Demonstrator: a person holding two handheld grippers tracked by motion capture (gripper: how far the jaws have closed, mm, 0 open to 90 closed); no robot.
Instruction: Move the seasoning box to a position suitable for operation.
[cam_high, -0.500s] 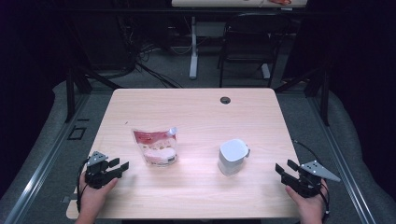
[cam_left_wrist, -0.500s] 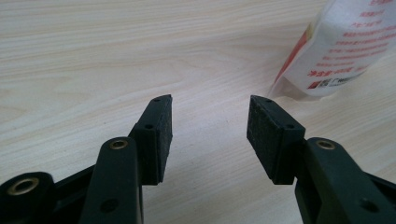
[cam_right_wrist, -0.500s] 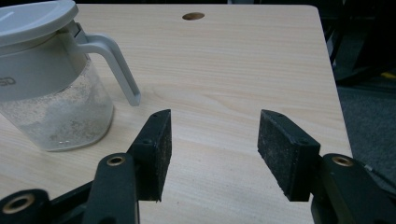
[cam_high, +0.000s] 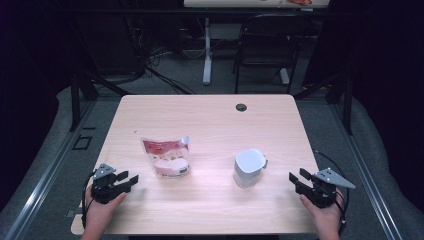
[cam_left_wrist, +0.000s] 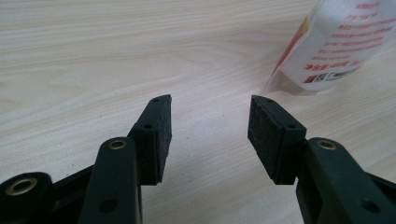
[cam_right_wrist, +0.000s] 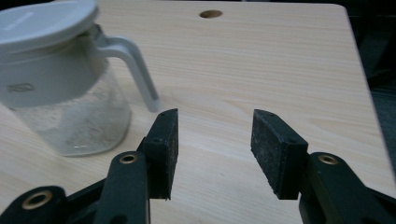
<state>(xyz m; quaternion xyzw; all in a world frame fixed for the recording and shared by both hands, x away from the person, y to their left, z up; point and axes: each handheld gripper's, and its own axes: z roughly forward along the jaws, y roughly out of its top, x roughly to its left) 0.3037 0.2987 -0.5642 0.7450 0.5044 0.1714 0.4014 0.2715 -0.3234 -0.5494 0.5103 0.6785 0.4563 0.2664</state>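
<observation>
A pale wood tabletop (cam_high: 210, 125) stands in a dark room. Left of centre lies a soft pouch (cam_high: 166, 156), likely light and slippery, best pinched at its top seam. The lidded jug (cam_high: 248, 167), right of centre, looks rigid; take its handle. Left gripper (cam_high: 126, 182) and right gripper (cam_high: 296, 179) gape, empty.
</observation>
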